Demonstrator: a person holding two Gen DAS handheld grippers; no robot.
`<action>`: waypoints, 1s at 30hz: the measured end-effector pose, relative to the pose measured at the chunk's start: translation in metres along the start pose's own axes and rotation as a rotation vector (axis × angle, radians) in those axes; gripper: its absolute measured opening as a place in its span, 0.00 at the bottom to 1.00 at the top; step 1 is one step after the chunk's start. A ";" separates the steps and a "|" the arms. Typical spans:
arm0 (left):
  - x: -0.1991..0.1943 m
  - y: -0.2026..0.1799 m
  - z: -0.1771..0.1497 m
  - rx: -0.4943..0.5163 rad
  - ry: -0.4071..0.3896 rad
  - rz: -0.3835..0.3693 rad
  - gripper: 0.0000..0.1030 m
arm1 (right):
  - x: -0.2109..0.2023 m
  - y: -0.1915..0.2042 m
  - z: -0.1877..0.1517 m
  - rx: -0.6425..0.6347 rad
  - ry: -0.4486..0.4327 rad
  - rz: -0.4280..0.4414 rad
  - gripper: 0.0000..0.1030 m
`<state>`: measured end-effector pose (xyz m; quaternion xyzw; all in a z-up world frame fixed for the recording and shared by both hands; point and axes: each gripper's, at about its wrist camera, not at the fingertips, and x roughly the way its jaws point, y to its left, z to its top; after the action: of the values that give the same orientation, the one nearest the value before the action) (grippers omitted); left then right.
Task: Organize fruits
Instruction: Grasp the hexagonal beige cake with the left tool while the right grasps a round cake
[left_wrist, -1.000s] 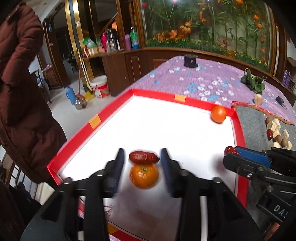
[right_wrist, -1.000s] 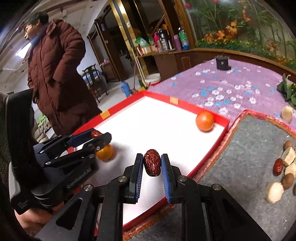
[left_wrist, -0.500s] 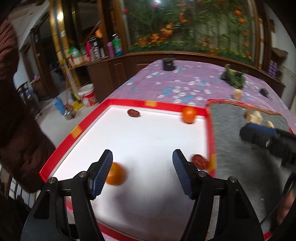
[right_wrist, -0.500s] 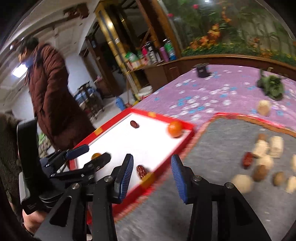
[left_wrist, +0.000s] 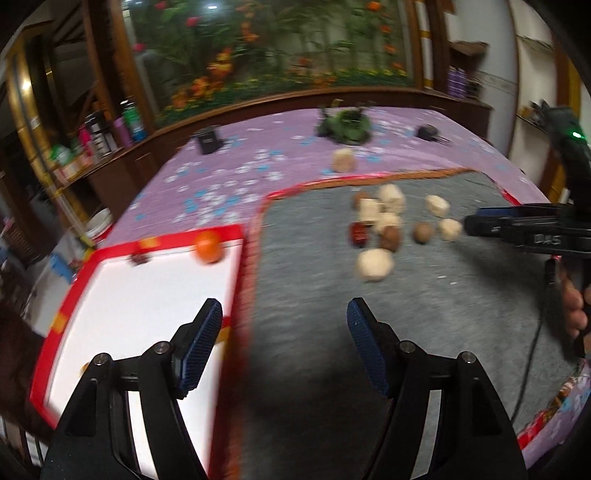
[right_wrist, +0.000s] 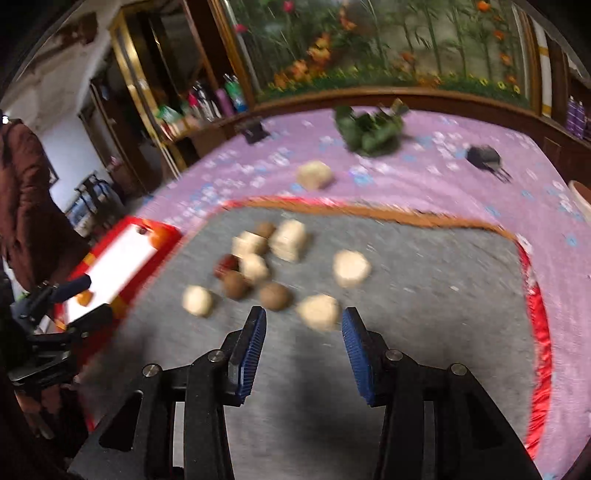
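Left wrist view: left tool (left_wrist: 284, 321) empty, jaws spread wide, lower centre of frame, straddling red rim of white tray (left_wrist: 236, 236) and grey mat (left_wrist: 443, 302). Right tool (left_wrist: 476, 221) at right edge, seen side-on; open or shut not readable here. In tray, upper-left area: orange (left_wrist: 209, 246) against far rim, dark date (left_wrist: 139, 257) just beside it to the left. Sliver of another orange fruit at lower-left tray edge, mostly hidden behind left tool.

Right wrist view: right tool (right_wrist: 303, 334) also empty, jaws apart, bottom centre, aimed at loose pile on mat. Pile, centre frame: pale chunks (right_wrist: 351, 268), round brown fruits (right_wrist: 274, 296), one dark red date (right_wrist: 226, 265) touching the cluster. Pale lump (right_wrist: 319, 312) sits nearest, just beyond tool tips. One more pale piece (right_wrist: 314, 175) off the mat on purple cloth, upper centre. Tray at left edge w/ small orange fruit (right_wrist: 84, 297) near its close end.

Progress est.: early to mid. Few fruits in tray, approx ten pcs left on mat plus stray on cloth. Heavy motion blur; exact fruit types unclear. Next prob. a pick from the pile w/ either tool.
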<state>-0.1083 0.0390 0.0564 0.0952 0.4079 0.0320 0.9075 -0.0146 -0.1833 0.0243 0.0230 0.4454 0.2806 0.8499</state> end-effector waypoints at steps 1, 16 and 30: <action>0.005 -0.006 0.004 0.017 0.005 -0.002 0.68 | 0.002 -0.001 -0.001 -0.006 0.008 -0.001 0.45; 0.055 -0.042 0.026 0.064 0.114 -0.106 0.67 | 0.034 0.009 0.001 -0.084 0.034 -0.072 0.39; 0.069 -0.053 0.031 0.054 0.114 -0.134 0.25 | 0.030 0.003 0.001 -0.052 0.025 -0.043 0.26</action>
<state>-0.0398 -0.0077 0.0153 0.0899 0.4651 -0.0345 0.8800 -0.0022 -0.1662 0.0034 -0.0120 0.4489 0.2740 0.8504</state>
